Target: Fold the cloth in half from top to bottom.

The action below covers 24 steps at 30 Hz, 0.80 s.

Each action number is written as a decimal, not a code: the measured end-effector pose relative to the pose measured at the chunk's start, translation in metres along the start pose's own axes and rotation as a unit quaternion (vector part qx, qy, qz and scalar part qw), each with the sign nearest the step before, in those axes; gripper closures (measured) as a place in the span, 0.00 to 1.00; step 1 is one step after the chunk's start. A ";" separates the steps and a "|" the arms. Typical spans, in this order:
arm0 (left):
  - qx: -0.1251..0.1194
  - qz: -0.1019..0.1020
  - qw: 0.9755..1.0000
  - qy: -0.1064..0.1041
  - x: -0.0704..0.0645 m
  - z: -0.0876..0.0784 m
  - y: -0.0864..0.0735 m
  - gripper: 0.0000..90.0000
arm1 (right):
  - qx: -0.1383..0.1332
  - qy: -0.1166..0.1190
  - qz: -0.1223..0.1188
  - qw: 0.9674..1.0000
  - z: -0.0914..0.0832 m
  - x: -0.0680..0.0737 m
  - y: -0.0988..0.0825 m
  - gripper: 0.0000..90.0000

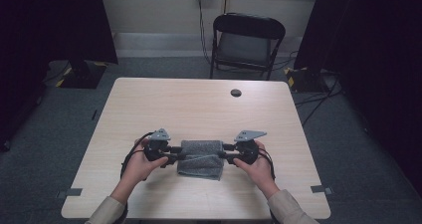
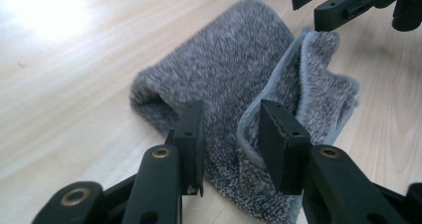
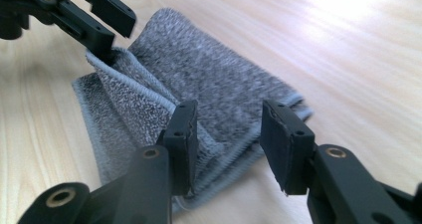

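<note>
- A folded grey towel [image 1: 201, 159] lies on the counter [image 1: 199, 104], toward 6 o'clock, close to the person.
- The left hand-held gripper [image 2: 229, 134] sits at the towel's 9 o'clock end, jaws apart, astride a raised fold without pinching it.
- The right hand-held gripper [image 3: 230, 139] faces it at 3 o'clock, jaws apart over the hem, likely placed for the next fold.

One grey towel [image 1: 201, 158], folded, on table [image 1: 199, 104], near front edge. Two grippers at towel: left gripper [image 1: 175, 154] at left end, right gripper [image 1: 225, 153] at right end. Two hands: left hand [image 1: 139, 164], right hand [image 1: 256, 167]. One table. One black chair [image 1: 246, 45] behind table. One dark round hole [image 1: 236, 92] in table top, far side from towel.
</note>
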<state>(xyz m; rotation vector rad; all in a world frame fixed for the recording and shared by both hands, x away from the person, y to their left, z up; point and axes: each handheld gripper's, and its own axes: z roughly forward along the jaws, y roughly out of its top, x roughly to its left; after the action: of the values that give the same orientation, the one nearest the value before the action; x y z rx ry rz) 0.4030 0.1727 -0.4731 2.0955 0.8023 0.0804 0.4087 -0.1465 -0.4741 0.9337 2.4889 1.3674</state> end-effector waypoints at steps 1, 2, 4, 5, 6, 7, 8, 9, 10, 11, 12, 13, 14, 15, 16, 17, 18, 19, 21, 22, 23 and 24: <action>0.003 -0.001 1.000 -0.002 0.000 0.001 -0.001 0.72 | 0.001 0.004 0.002 1.000 0.002 0.001 -0.001 0.67; 0.003 -0.003 1.000 -0.007 0.000 0.002 -0.003 0.72 | 0.001 0.008 0.002 1.000 0.003 0.002 -0.002 0.69; 0.008 0.003 1.000 -0.011 -0.002 0.002 -0.005 0.73 | 0.007 0.016 0.000 1.000 0.006 0.004 -0.004 0.72; 0.009 0.004 1.000 -0.012 -0.003 0.001 -0.006 0.74 | 0.009 0.025 0.002 1.000 0.007 0.005 -0.006 0.73; 0.011 0.005 1.000 -0.014 -0.005 0.001 -0.006 0.74 | 0.011 0.029 0.002 1.000 0.007 0.007 -0.007 0.73; 0.015 0.010 1.000 -0.016 -0.007 0.000 -0.007 0.74 | 0.011 0.034 0.002 0.999 0.006 0.008 -0.009 0.77; 0.016 0.012 1.000 -0.016 -0.008 -0.001 -0.007 0.75 | 0.013 0.040 0.001 0.999 0.005 0.009 -0.010 0.78; 0.019 0.018 1.000 -0.015 -0.010 -0.002 -0.008 0.75 | 0.015 0.044 -0.001 0.999 0.003 0.011 -0.011 0.79; 0.018 0.020 1.000 -0.015 -0.011 -0.003 -0.008 0.76 | 0.014 0.047 -0.003 0.999 0.001 0.013 -0.012 0.80; 0.019 0.020 0.999 -0.016 -0.012 -0.004 -0.009 0.76 | 0.014 0.048 -0.005 0.999 -0.002 0.014 -0.013 0.81; 0.020 0.020 0.999 -0.016 -0.013 -0.005 -0.010 0.77 | 0.013 0.049 -0.005 0.999 -0.004 0.015 -0.015 0.81; 0.021 0.021 0.999 -0.016 -0.013 -0.005 -0.011 0.77 | 0.013 0.051 -0.004 0.999 -0.005 0.016 -0.016 0.81; 0.021 0.019 0.999 -0.017 -0.014 -0.006 -0.013 0.77 | 0.011 0.053 -0.005 0.999 -0.007 0.018 -0.018 0.81; 0.023 0.020 0.999 -0.020 -0.015 -0.007 -0.014 0.77 | 0.013 0.056 -0.005 0.998 -0.009 0.019 -0.020 0.81; 0.022 0.020 0.999 -0.019 -0.015 -0.008 -0.014 0.77 | 0.013 0.056 -0.007 0.998 -0.011 0.020 -0.021 0.81; 0.019 0.019 1.000 -0.017 -0.016 -0.010 -0.014 0.76 | 0.012 0.058 -0.007 0.998 -0.012 0.020 -0.022 0.81; 0.013 0.017 1.000 -0.018 -0.016 -0.012 -0.013 0.75 | 0.012 0.060 -0.008 0.998 -0.014 0.021 -0.023 0.81; 0.002 0.014 1.000 -0.016 -0.015 -0.014 -0.011 0.73 | 0.011 0.060 -0.009 0.998 -0.015 0.022 -0.023 0.81; -0.016 0.015 1.000 -0.009 -0.014 -0.017 -0.006 0.69 | 0.004 0.060 -0.007 0.998 -0.018 0.022 -0.022 0.80; -0.020 0.013 1.000 -0.006 -0.013 -0.018 -0.002 0.69 | 0.000 0.059 -0.005 0.998 -0.019 0.021 -0.021 0.80; -0.023 0.012 1.000 -0.005 -0.013 -0.017 0.000 0.66 | -0.006 0.057 -0.005 0.998 -0.020 0.019 -0.018 0.78; -0.025 0.011 1.000 -0.005 -0.012 -0.016 0.002 0.65 | -0.010 0.057 -0.002 0.998 -0.020 0.018 -0.016 0.76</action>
<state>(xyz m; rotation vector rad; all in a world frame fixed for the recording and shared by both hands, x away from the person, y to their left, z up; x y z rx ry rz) 0.3887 0.1766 -0.4591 2.0573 0.7640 0.1011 0.3787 -0.1563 -0.4725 0.8692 2.5528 1.4795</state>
